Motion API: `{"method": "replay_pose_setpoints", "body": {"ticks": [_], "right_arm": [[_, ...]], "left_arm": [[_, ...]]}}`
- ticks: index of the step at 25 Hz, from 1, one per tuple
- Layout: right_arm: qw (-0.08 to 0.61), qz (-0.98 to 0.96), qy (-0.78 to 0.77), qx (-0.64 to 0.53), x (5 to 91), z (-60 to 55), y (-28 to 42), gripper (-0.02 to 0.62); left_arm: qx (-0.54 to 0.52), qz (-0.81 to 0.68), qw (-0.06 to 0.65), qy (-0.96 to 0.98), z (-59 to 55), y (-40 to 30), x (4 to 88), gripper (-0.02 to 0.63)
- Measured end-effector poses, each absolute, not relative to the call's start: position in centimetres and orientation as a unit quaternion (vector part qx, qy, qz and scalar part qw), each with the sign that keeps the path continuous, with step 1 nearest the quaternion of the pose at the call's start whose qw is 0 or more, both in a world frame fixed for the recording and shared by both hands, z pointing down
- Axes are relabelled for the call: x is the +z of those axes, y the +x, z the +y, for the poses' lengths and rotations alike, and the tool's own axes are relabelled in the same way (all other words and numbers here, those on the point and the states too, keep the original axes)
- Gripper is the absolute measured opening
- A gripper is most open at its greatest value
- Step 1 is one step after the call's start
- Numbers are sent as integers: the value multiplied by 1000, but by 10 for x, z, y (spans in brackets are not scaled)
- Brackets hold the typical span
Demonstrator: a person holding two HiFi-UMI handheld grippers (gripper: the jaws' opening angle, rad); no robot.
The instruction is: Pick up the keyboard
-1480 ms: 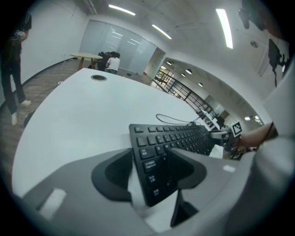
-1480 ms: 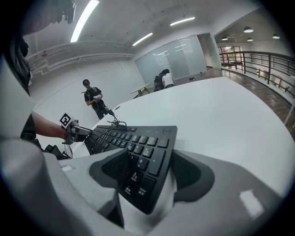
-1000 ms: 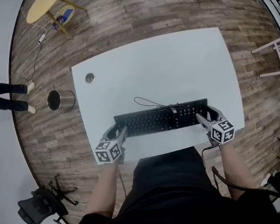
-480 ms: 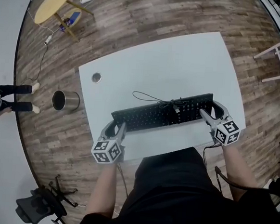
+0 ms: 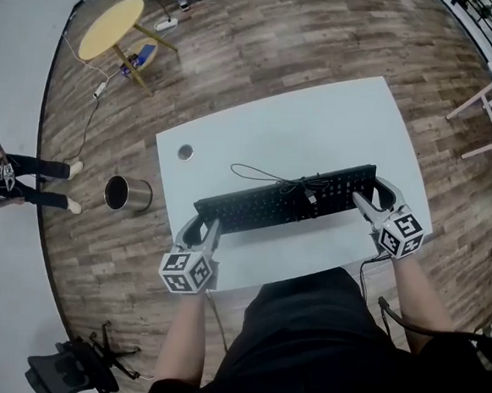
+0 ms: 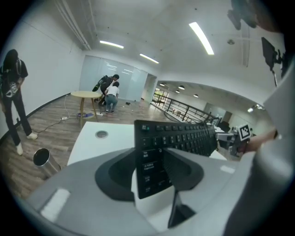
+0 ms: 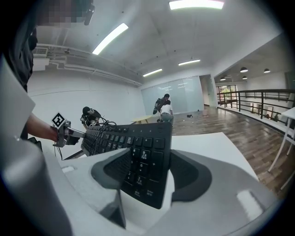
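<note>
- Head view: since a second ago the keyboard (image 5: 284,201) has come up off the white table (image 5: 320,112) with both grippers, and the bin and grommet now sit further right in frame. It runs roughly 9 to 3 o'clock over the table's near half.
- The left gripper (image 5: 203,227) is clamped on the 9 o'clock end, its jaws having just closed a little further on it. The right gripper (image 5: 373,195) grasps the 3 o'clock end.
- The cable (image 5: 260,174) loops out at 11 o'clock from the keys (it is bunched at the middle).
- Room: open table top lies towards 12 o'clock, with a grommet (image 5: 185,152) at 10. The table's near edge is close at 6. A steel bin (image 5: 127,193) stands on the floor at 9, past the table's side.
- Left gripper view: both pads press the keyboard's short end. The white key legends are too blurred for me to read.
- Right gripper view: both pads press the other end. The left gripper's marker cube (image 7: 57,120), at 9 o'clock, bears only a black-and-white pattern. The table edge runs off at 3, with wood floor (image 7: 249,124) beyond.
</note>
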State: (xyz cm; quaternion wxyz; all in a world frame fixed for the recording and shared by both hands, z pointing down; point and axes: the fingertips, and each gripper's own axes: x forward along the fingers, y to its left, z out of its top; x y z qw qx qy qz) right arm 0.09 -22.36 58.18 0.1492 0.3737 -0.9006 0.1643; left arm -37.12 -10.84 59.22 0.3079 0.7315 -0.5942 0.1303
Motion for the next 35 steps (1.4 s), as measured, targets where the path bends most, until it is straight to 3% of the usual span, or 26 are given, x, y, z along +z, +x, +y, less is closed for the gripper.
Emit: {"method": "replay_pose_setpoints", "body": {"ticks": [35], "right_arm": [[22,-925,380,20,420,-268,-38,262]], "left_arm": [[63,-636,136,757,-151,-410,426,184]]}}
